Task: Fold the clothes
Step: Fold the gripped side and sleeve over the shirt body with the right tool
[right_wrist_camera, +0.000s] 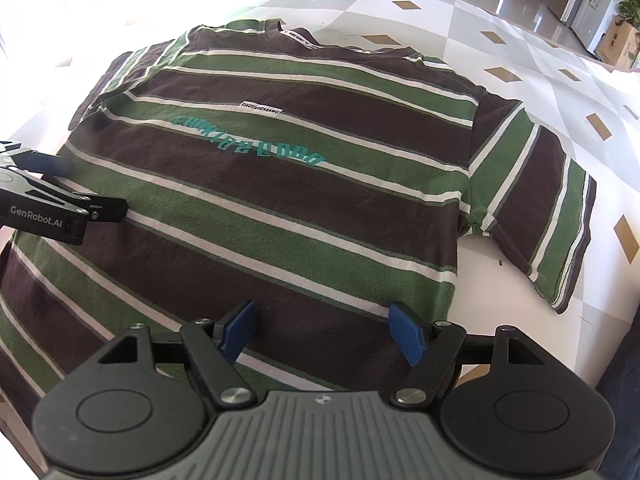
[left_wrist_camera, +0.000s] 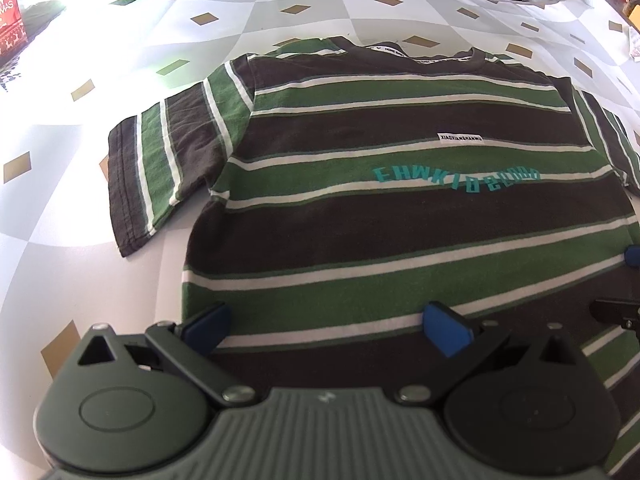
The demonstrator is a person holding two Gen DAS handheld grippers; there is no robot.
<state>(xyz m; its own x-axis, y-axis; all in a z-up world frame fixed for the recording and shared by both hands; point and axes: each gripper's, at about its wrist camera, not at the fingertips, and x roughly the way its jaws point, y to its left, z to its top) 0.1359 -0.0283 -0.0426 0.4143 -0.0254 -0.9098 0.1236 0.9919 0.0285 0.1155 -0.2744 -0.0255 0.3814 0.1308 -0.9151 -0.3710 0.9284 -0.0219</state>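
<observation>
A T-shirt with brown, green and white stripes and teal lettering lies flat, front up, collar away from me. Its left sleeve and right sleeve are spread out. My left gripper hovers open over the hem near the shirt's left side, blue pads wide apart, nothing between them. My right gripper is open over the hem near the right side seam, also holding nothing. The left gripper shows at the left edge of the right wrist view; a right gripper fingertip peeks in from the right of the left wrist view.
The shirt rests on a white and grey checked cloth with small gold diamonds. A red printed item lies at the far left. Boxes and plants stand beyond the far edge. Bare cloth surrounds the shirt on both sides.
</observation>
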